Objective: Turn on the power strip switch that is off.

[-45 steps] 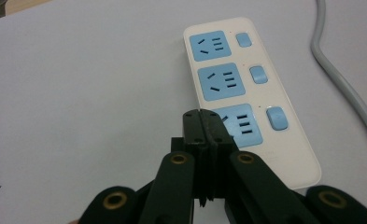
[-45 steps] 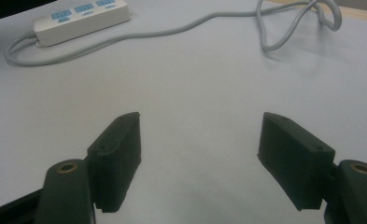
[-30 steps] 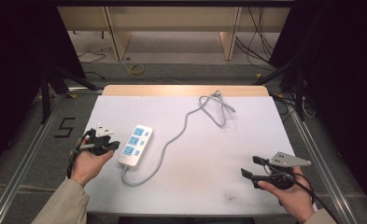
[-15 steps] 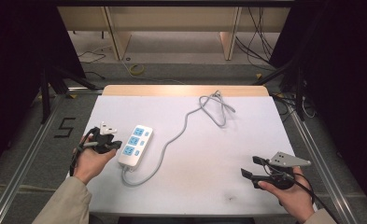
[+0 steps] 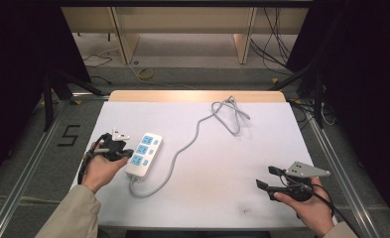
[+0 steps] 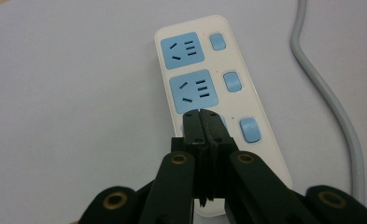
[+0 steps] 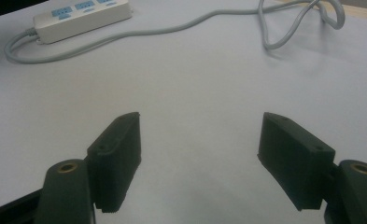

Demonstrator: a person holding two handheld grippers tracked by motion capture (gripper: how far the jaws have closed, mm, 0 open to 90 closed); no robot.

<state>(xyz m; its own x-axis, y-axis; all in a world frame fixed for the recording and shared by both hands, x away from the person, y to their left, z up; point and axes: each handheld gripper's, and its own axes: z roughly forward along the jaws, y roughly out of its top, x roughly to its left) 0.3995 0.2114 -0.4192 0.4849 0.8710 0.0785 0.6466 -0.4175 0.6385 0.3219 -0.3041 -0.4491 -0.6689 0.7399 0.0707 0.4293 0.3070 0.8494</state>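
High view: power strip [image 5: 144,154] near table [image 5: 282,129] edge

- The white three-socket power strip [image 5: 143,154] lies on the left part of the white table top [image 5: 232,163], near its front edge.
- Its grey cable [image 5: 192,139] runs from the strip's near end toward the table's far side — looping there, right of centre.
- The left gripper [image 5: 124,154] sits just left of the strip; the right gripper [image 5: 268,177] is well apart at the front right corner.
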